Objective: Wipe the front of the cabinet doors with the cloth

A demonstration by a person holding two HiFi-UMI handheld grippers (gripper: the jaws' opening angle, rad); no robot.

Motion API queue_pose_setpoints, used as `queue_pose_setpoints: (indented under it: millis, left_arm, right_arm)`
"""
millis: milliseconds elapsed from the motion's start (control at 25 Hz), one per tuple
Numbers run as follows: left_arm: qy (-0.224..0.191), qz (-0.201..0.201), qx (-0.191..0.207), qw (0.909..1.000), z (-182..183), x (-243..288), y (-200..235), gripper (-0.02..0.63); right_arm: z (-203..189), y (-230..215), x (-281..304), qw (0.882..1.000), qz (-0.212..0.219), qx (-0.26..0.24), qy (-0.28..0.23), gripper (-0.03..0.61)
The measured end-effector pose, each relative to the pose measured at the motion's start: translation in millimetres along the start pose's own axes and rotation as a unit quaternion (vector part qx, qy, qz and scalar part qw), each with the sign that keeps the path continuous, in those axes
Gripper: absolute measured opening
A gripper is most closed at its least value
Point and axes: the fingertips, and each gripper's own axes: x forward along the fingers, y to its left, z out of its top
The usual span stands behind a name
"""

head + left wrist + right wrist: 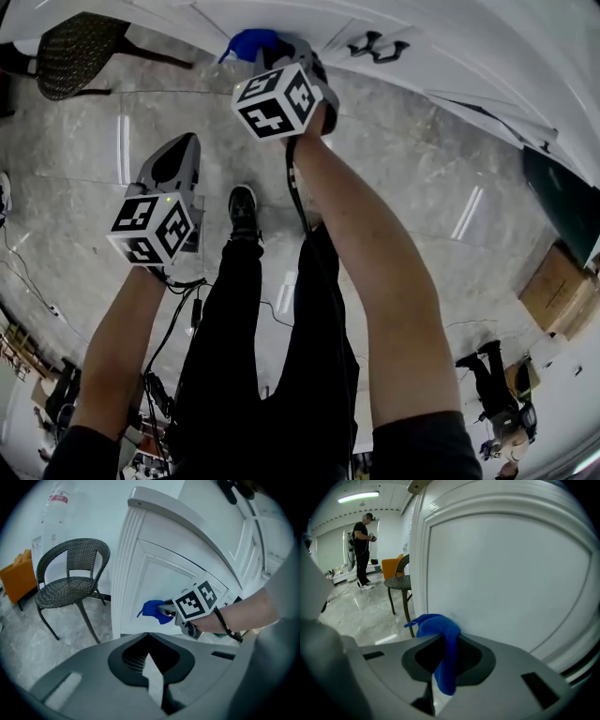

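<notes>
A blue cloth point(440, 634) is bunched between the jaws of my right gripper point(441, 639), which is shut on it. Its front fold presses against the lower part of a white panelled cabinet door point(506, 578). From the head view, the right gripper point(272, 49) reaches forward to the door point(281, 19), with the cloth point(249, 43) at its tip. The left gripper view shows the cloth point(153, 610) low on the end door point(154, 583). My left gripper point(186, 142) hangs back over the floor, left of the right arm, its jaws closed on nothing point(149, 637).
A dark wicker chair point(70, 581) stands left of the cabinet, with an orange seat point(16, 581) behind it. Black door handles point(375, 45) sit to the right. A person point(361, 550) stands far off. My legs and shoe point(242, 211) are below, and a cardboard box point(558, 291) lies right.
</notes>
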Motion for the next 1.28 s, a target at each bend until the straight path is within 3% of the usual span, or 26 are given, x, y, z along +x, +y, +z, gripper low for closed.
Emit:
queue_pose_setpoints:
  millis: [80, 480, 800, 1000, 1280]
  left_arm:
    - [0.001, -0.007, 0.011, 0.9999, 4.6, 11.9, -17.5, -0.002]
    - [0.020, -0.027, 0.017, 0.9993, 0.0, 45.7, -85.3, -0.002]
    - [0.020, -0.028, 0.020, 0.9992, -0.4, 48.9, -83.7, 0.000]
    - [0.018, -0.024, 0.011, 0.9995, -4.2, 35.0, -64.8, -0.002]
    - [0.008, -0.013, -0.012, 0.9998, -10.7, 4.1, -8.1, -0.002]
  right_arm:
    - [-14.9, -20.6, -8.7, 1.000, -0.016, 0.003, 0.006, 0.058]
    - [-110.7, -87.5, -45.4, 0.988, -0.066, 0.132, 0.050, 0.057]
    - [-158.6, -103.0, -58.7, 0.970, -0.084, 0.217, 0.074, 0.057]
    - [-143.2, -56.9, -49.2, 0.973, -0.047, 0.216, 0.068, 0.057]
    - [-63.8, 24.0, -6.0, 0.981, 0.011, 0.190, 0.032, 0.057]
